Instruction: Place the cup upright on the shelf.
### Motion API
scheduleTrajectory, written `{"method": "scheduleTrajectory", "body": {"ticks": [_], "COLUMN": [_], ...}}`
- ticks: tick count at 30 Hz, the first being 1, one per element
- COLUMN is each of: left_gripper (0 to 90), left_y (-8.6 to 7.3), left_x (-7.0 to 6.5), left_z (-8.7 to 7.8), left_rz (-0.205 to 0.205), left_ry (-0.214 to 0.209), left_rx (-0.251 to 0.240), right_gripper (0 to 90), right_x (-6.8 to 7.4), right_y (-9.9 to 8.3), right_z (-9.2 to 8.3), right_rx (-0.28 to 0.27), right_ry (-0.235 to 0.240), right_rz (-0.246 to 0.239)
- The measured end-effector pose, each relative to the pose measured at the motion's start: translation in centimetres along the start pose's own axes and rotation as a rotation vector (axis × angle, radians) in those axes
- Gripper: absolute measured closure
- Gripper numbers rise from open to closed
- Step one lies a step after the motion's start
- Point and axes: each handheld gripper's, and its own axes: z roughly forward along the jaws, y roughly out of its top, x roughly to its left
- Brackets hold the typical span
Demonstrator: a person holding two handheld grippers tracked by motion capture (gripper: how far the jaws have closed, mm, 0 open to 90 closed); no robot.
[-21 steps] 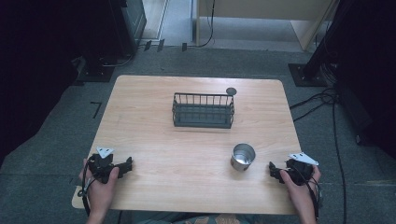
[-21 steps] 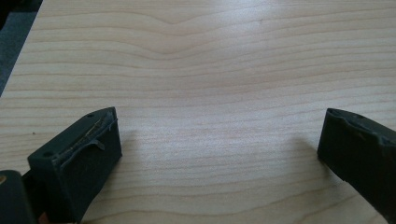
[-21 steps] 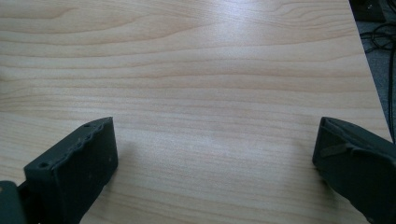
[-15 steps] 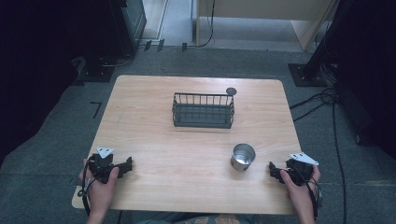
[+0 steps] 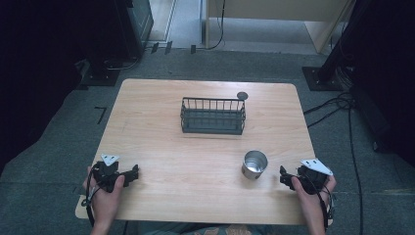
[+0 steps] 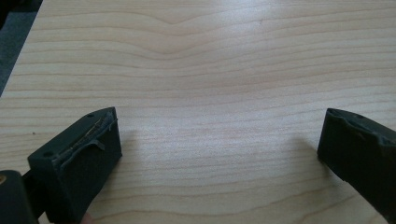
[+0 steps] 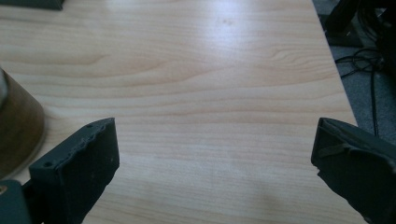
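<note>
The right gripper (image 5: 286, 176) rests on the pale wooden table (image 5: 161, 142) at about four o'clock, held in the person's right hand (image 5: 313, 193), and its two black jaws stand wide apart with nothing between them. In the right gripper view the table's bare wood lies between the jaws. The small round shiny metal cup (image 5: 254, 164) stands upright just beside this gripper, a little toward nine o'clock from it, near but not touching. It looks like the thing to be picked up, because it is the closest thing to an open gripper. In the right gripper view the cup's side (image 7: 16, 128) peeks in at the left edge. The left gripper (image 5: 131, 172) rests at about eight o'clock on the table in the left hand (image 5: 105, 196), jaws also spread wide and holding nothing. It seems to be waiting. Farther off, toward twelve o'clock, a dark wire basket (image 5: 213, 116) with thin bars sits in the middle of the table. It may be where the cup should go. A small dark round disc (image 5: 242, 95) lies just behind the basket's far right corner. No words, labels or brand names can be read on anything.
</note>
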Motion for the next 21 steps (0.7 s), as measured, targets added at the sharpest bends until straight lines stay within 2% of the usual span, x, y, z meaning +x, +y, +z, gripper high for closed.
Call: {"method": "scheduleTrajectory", "body": {"ticks": [7,8,11,14,15,21], "left_gripper": [0.0,0.0,0.0,0.0,0.0,0.0], "left_y": [0.0,0.0,0.0,0.0,0.0,0.0], "left_x": [0.0,0.0,0.0,0.0,0.0,0.0], "left_z": [0.0,0.0,0.0,0.0,0.0,0.0], "left_rz": [0.0,0.0,0.0,0.0,0.0,0.0], "left_ry": [0.0,0.0,0.0,0.0,0.0,0.0], "left_rx": [0.0,0.0,0.0,0.0,0.0,0.0], "right_gripper": [0.7,0.8,0.8,0.9,0.9,0.8], "right_x": [0.6,1.0,1.5,1.9,2.3,3.8], "right_y": [0.8,1.1,1.5,1.7,1.9,2.5], "right_z": [-1.2,-1.6,-2.1,-2.4,-2.7,-3.3], "right_rx": [-0.073,-0.109,-0.152,-0.171,-0.189,-0.221], "right_ry": [0.016,0.034,0.053,0.069,0.088,0.14], "right_rz": [0.029,0.034,0.029,0.034,0.041,0.023]}}
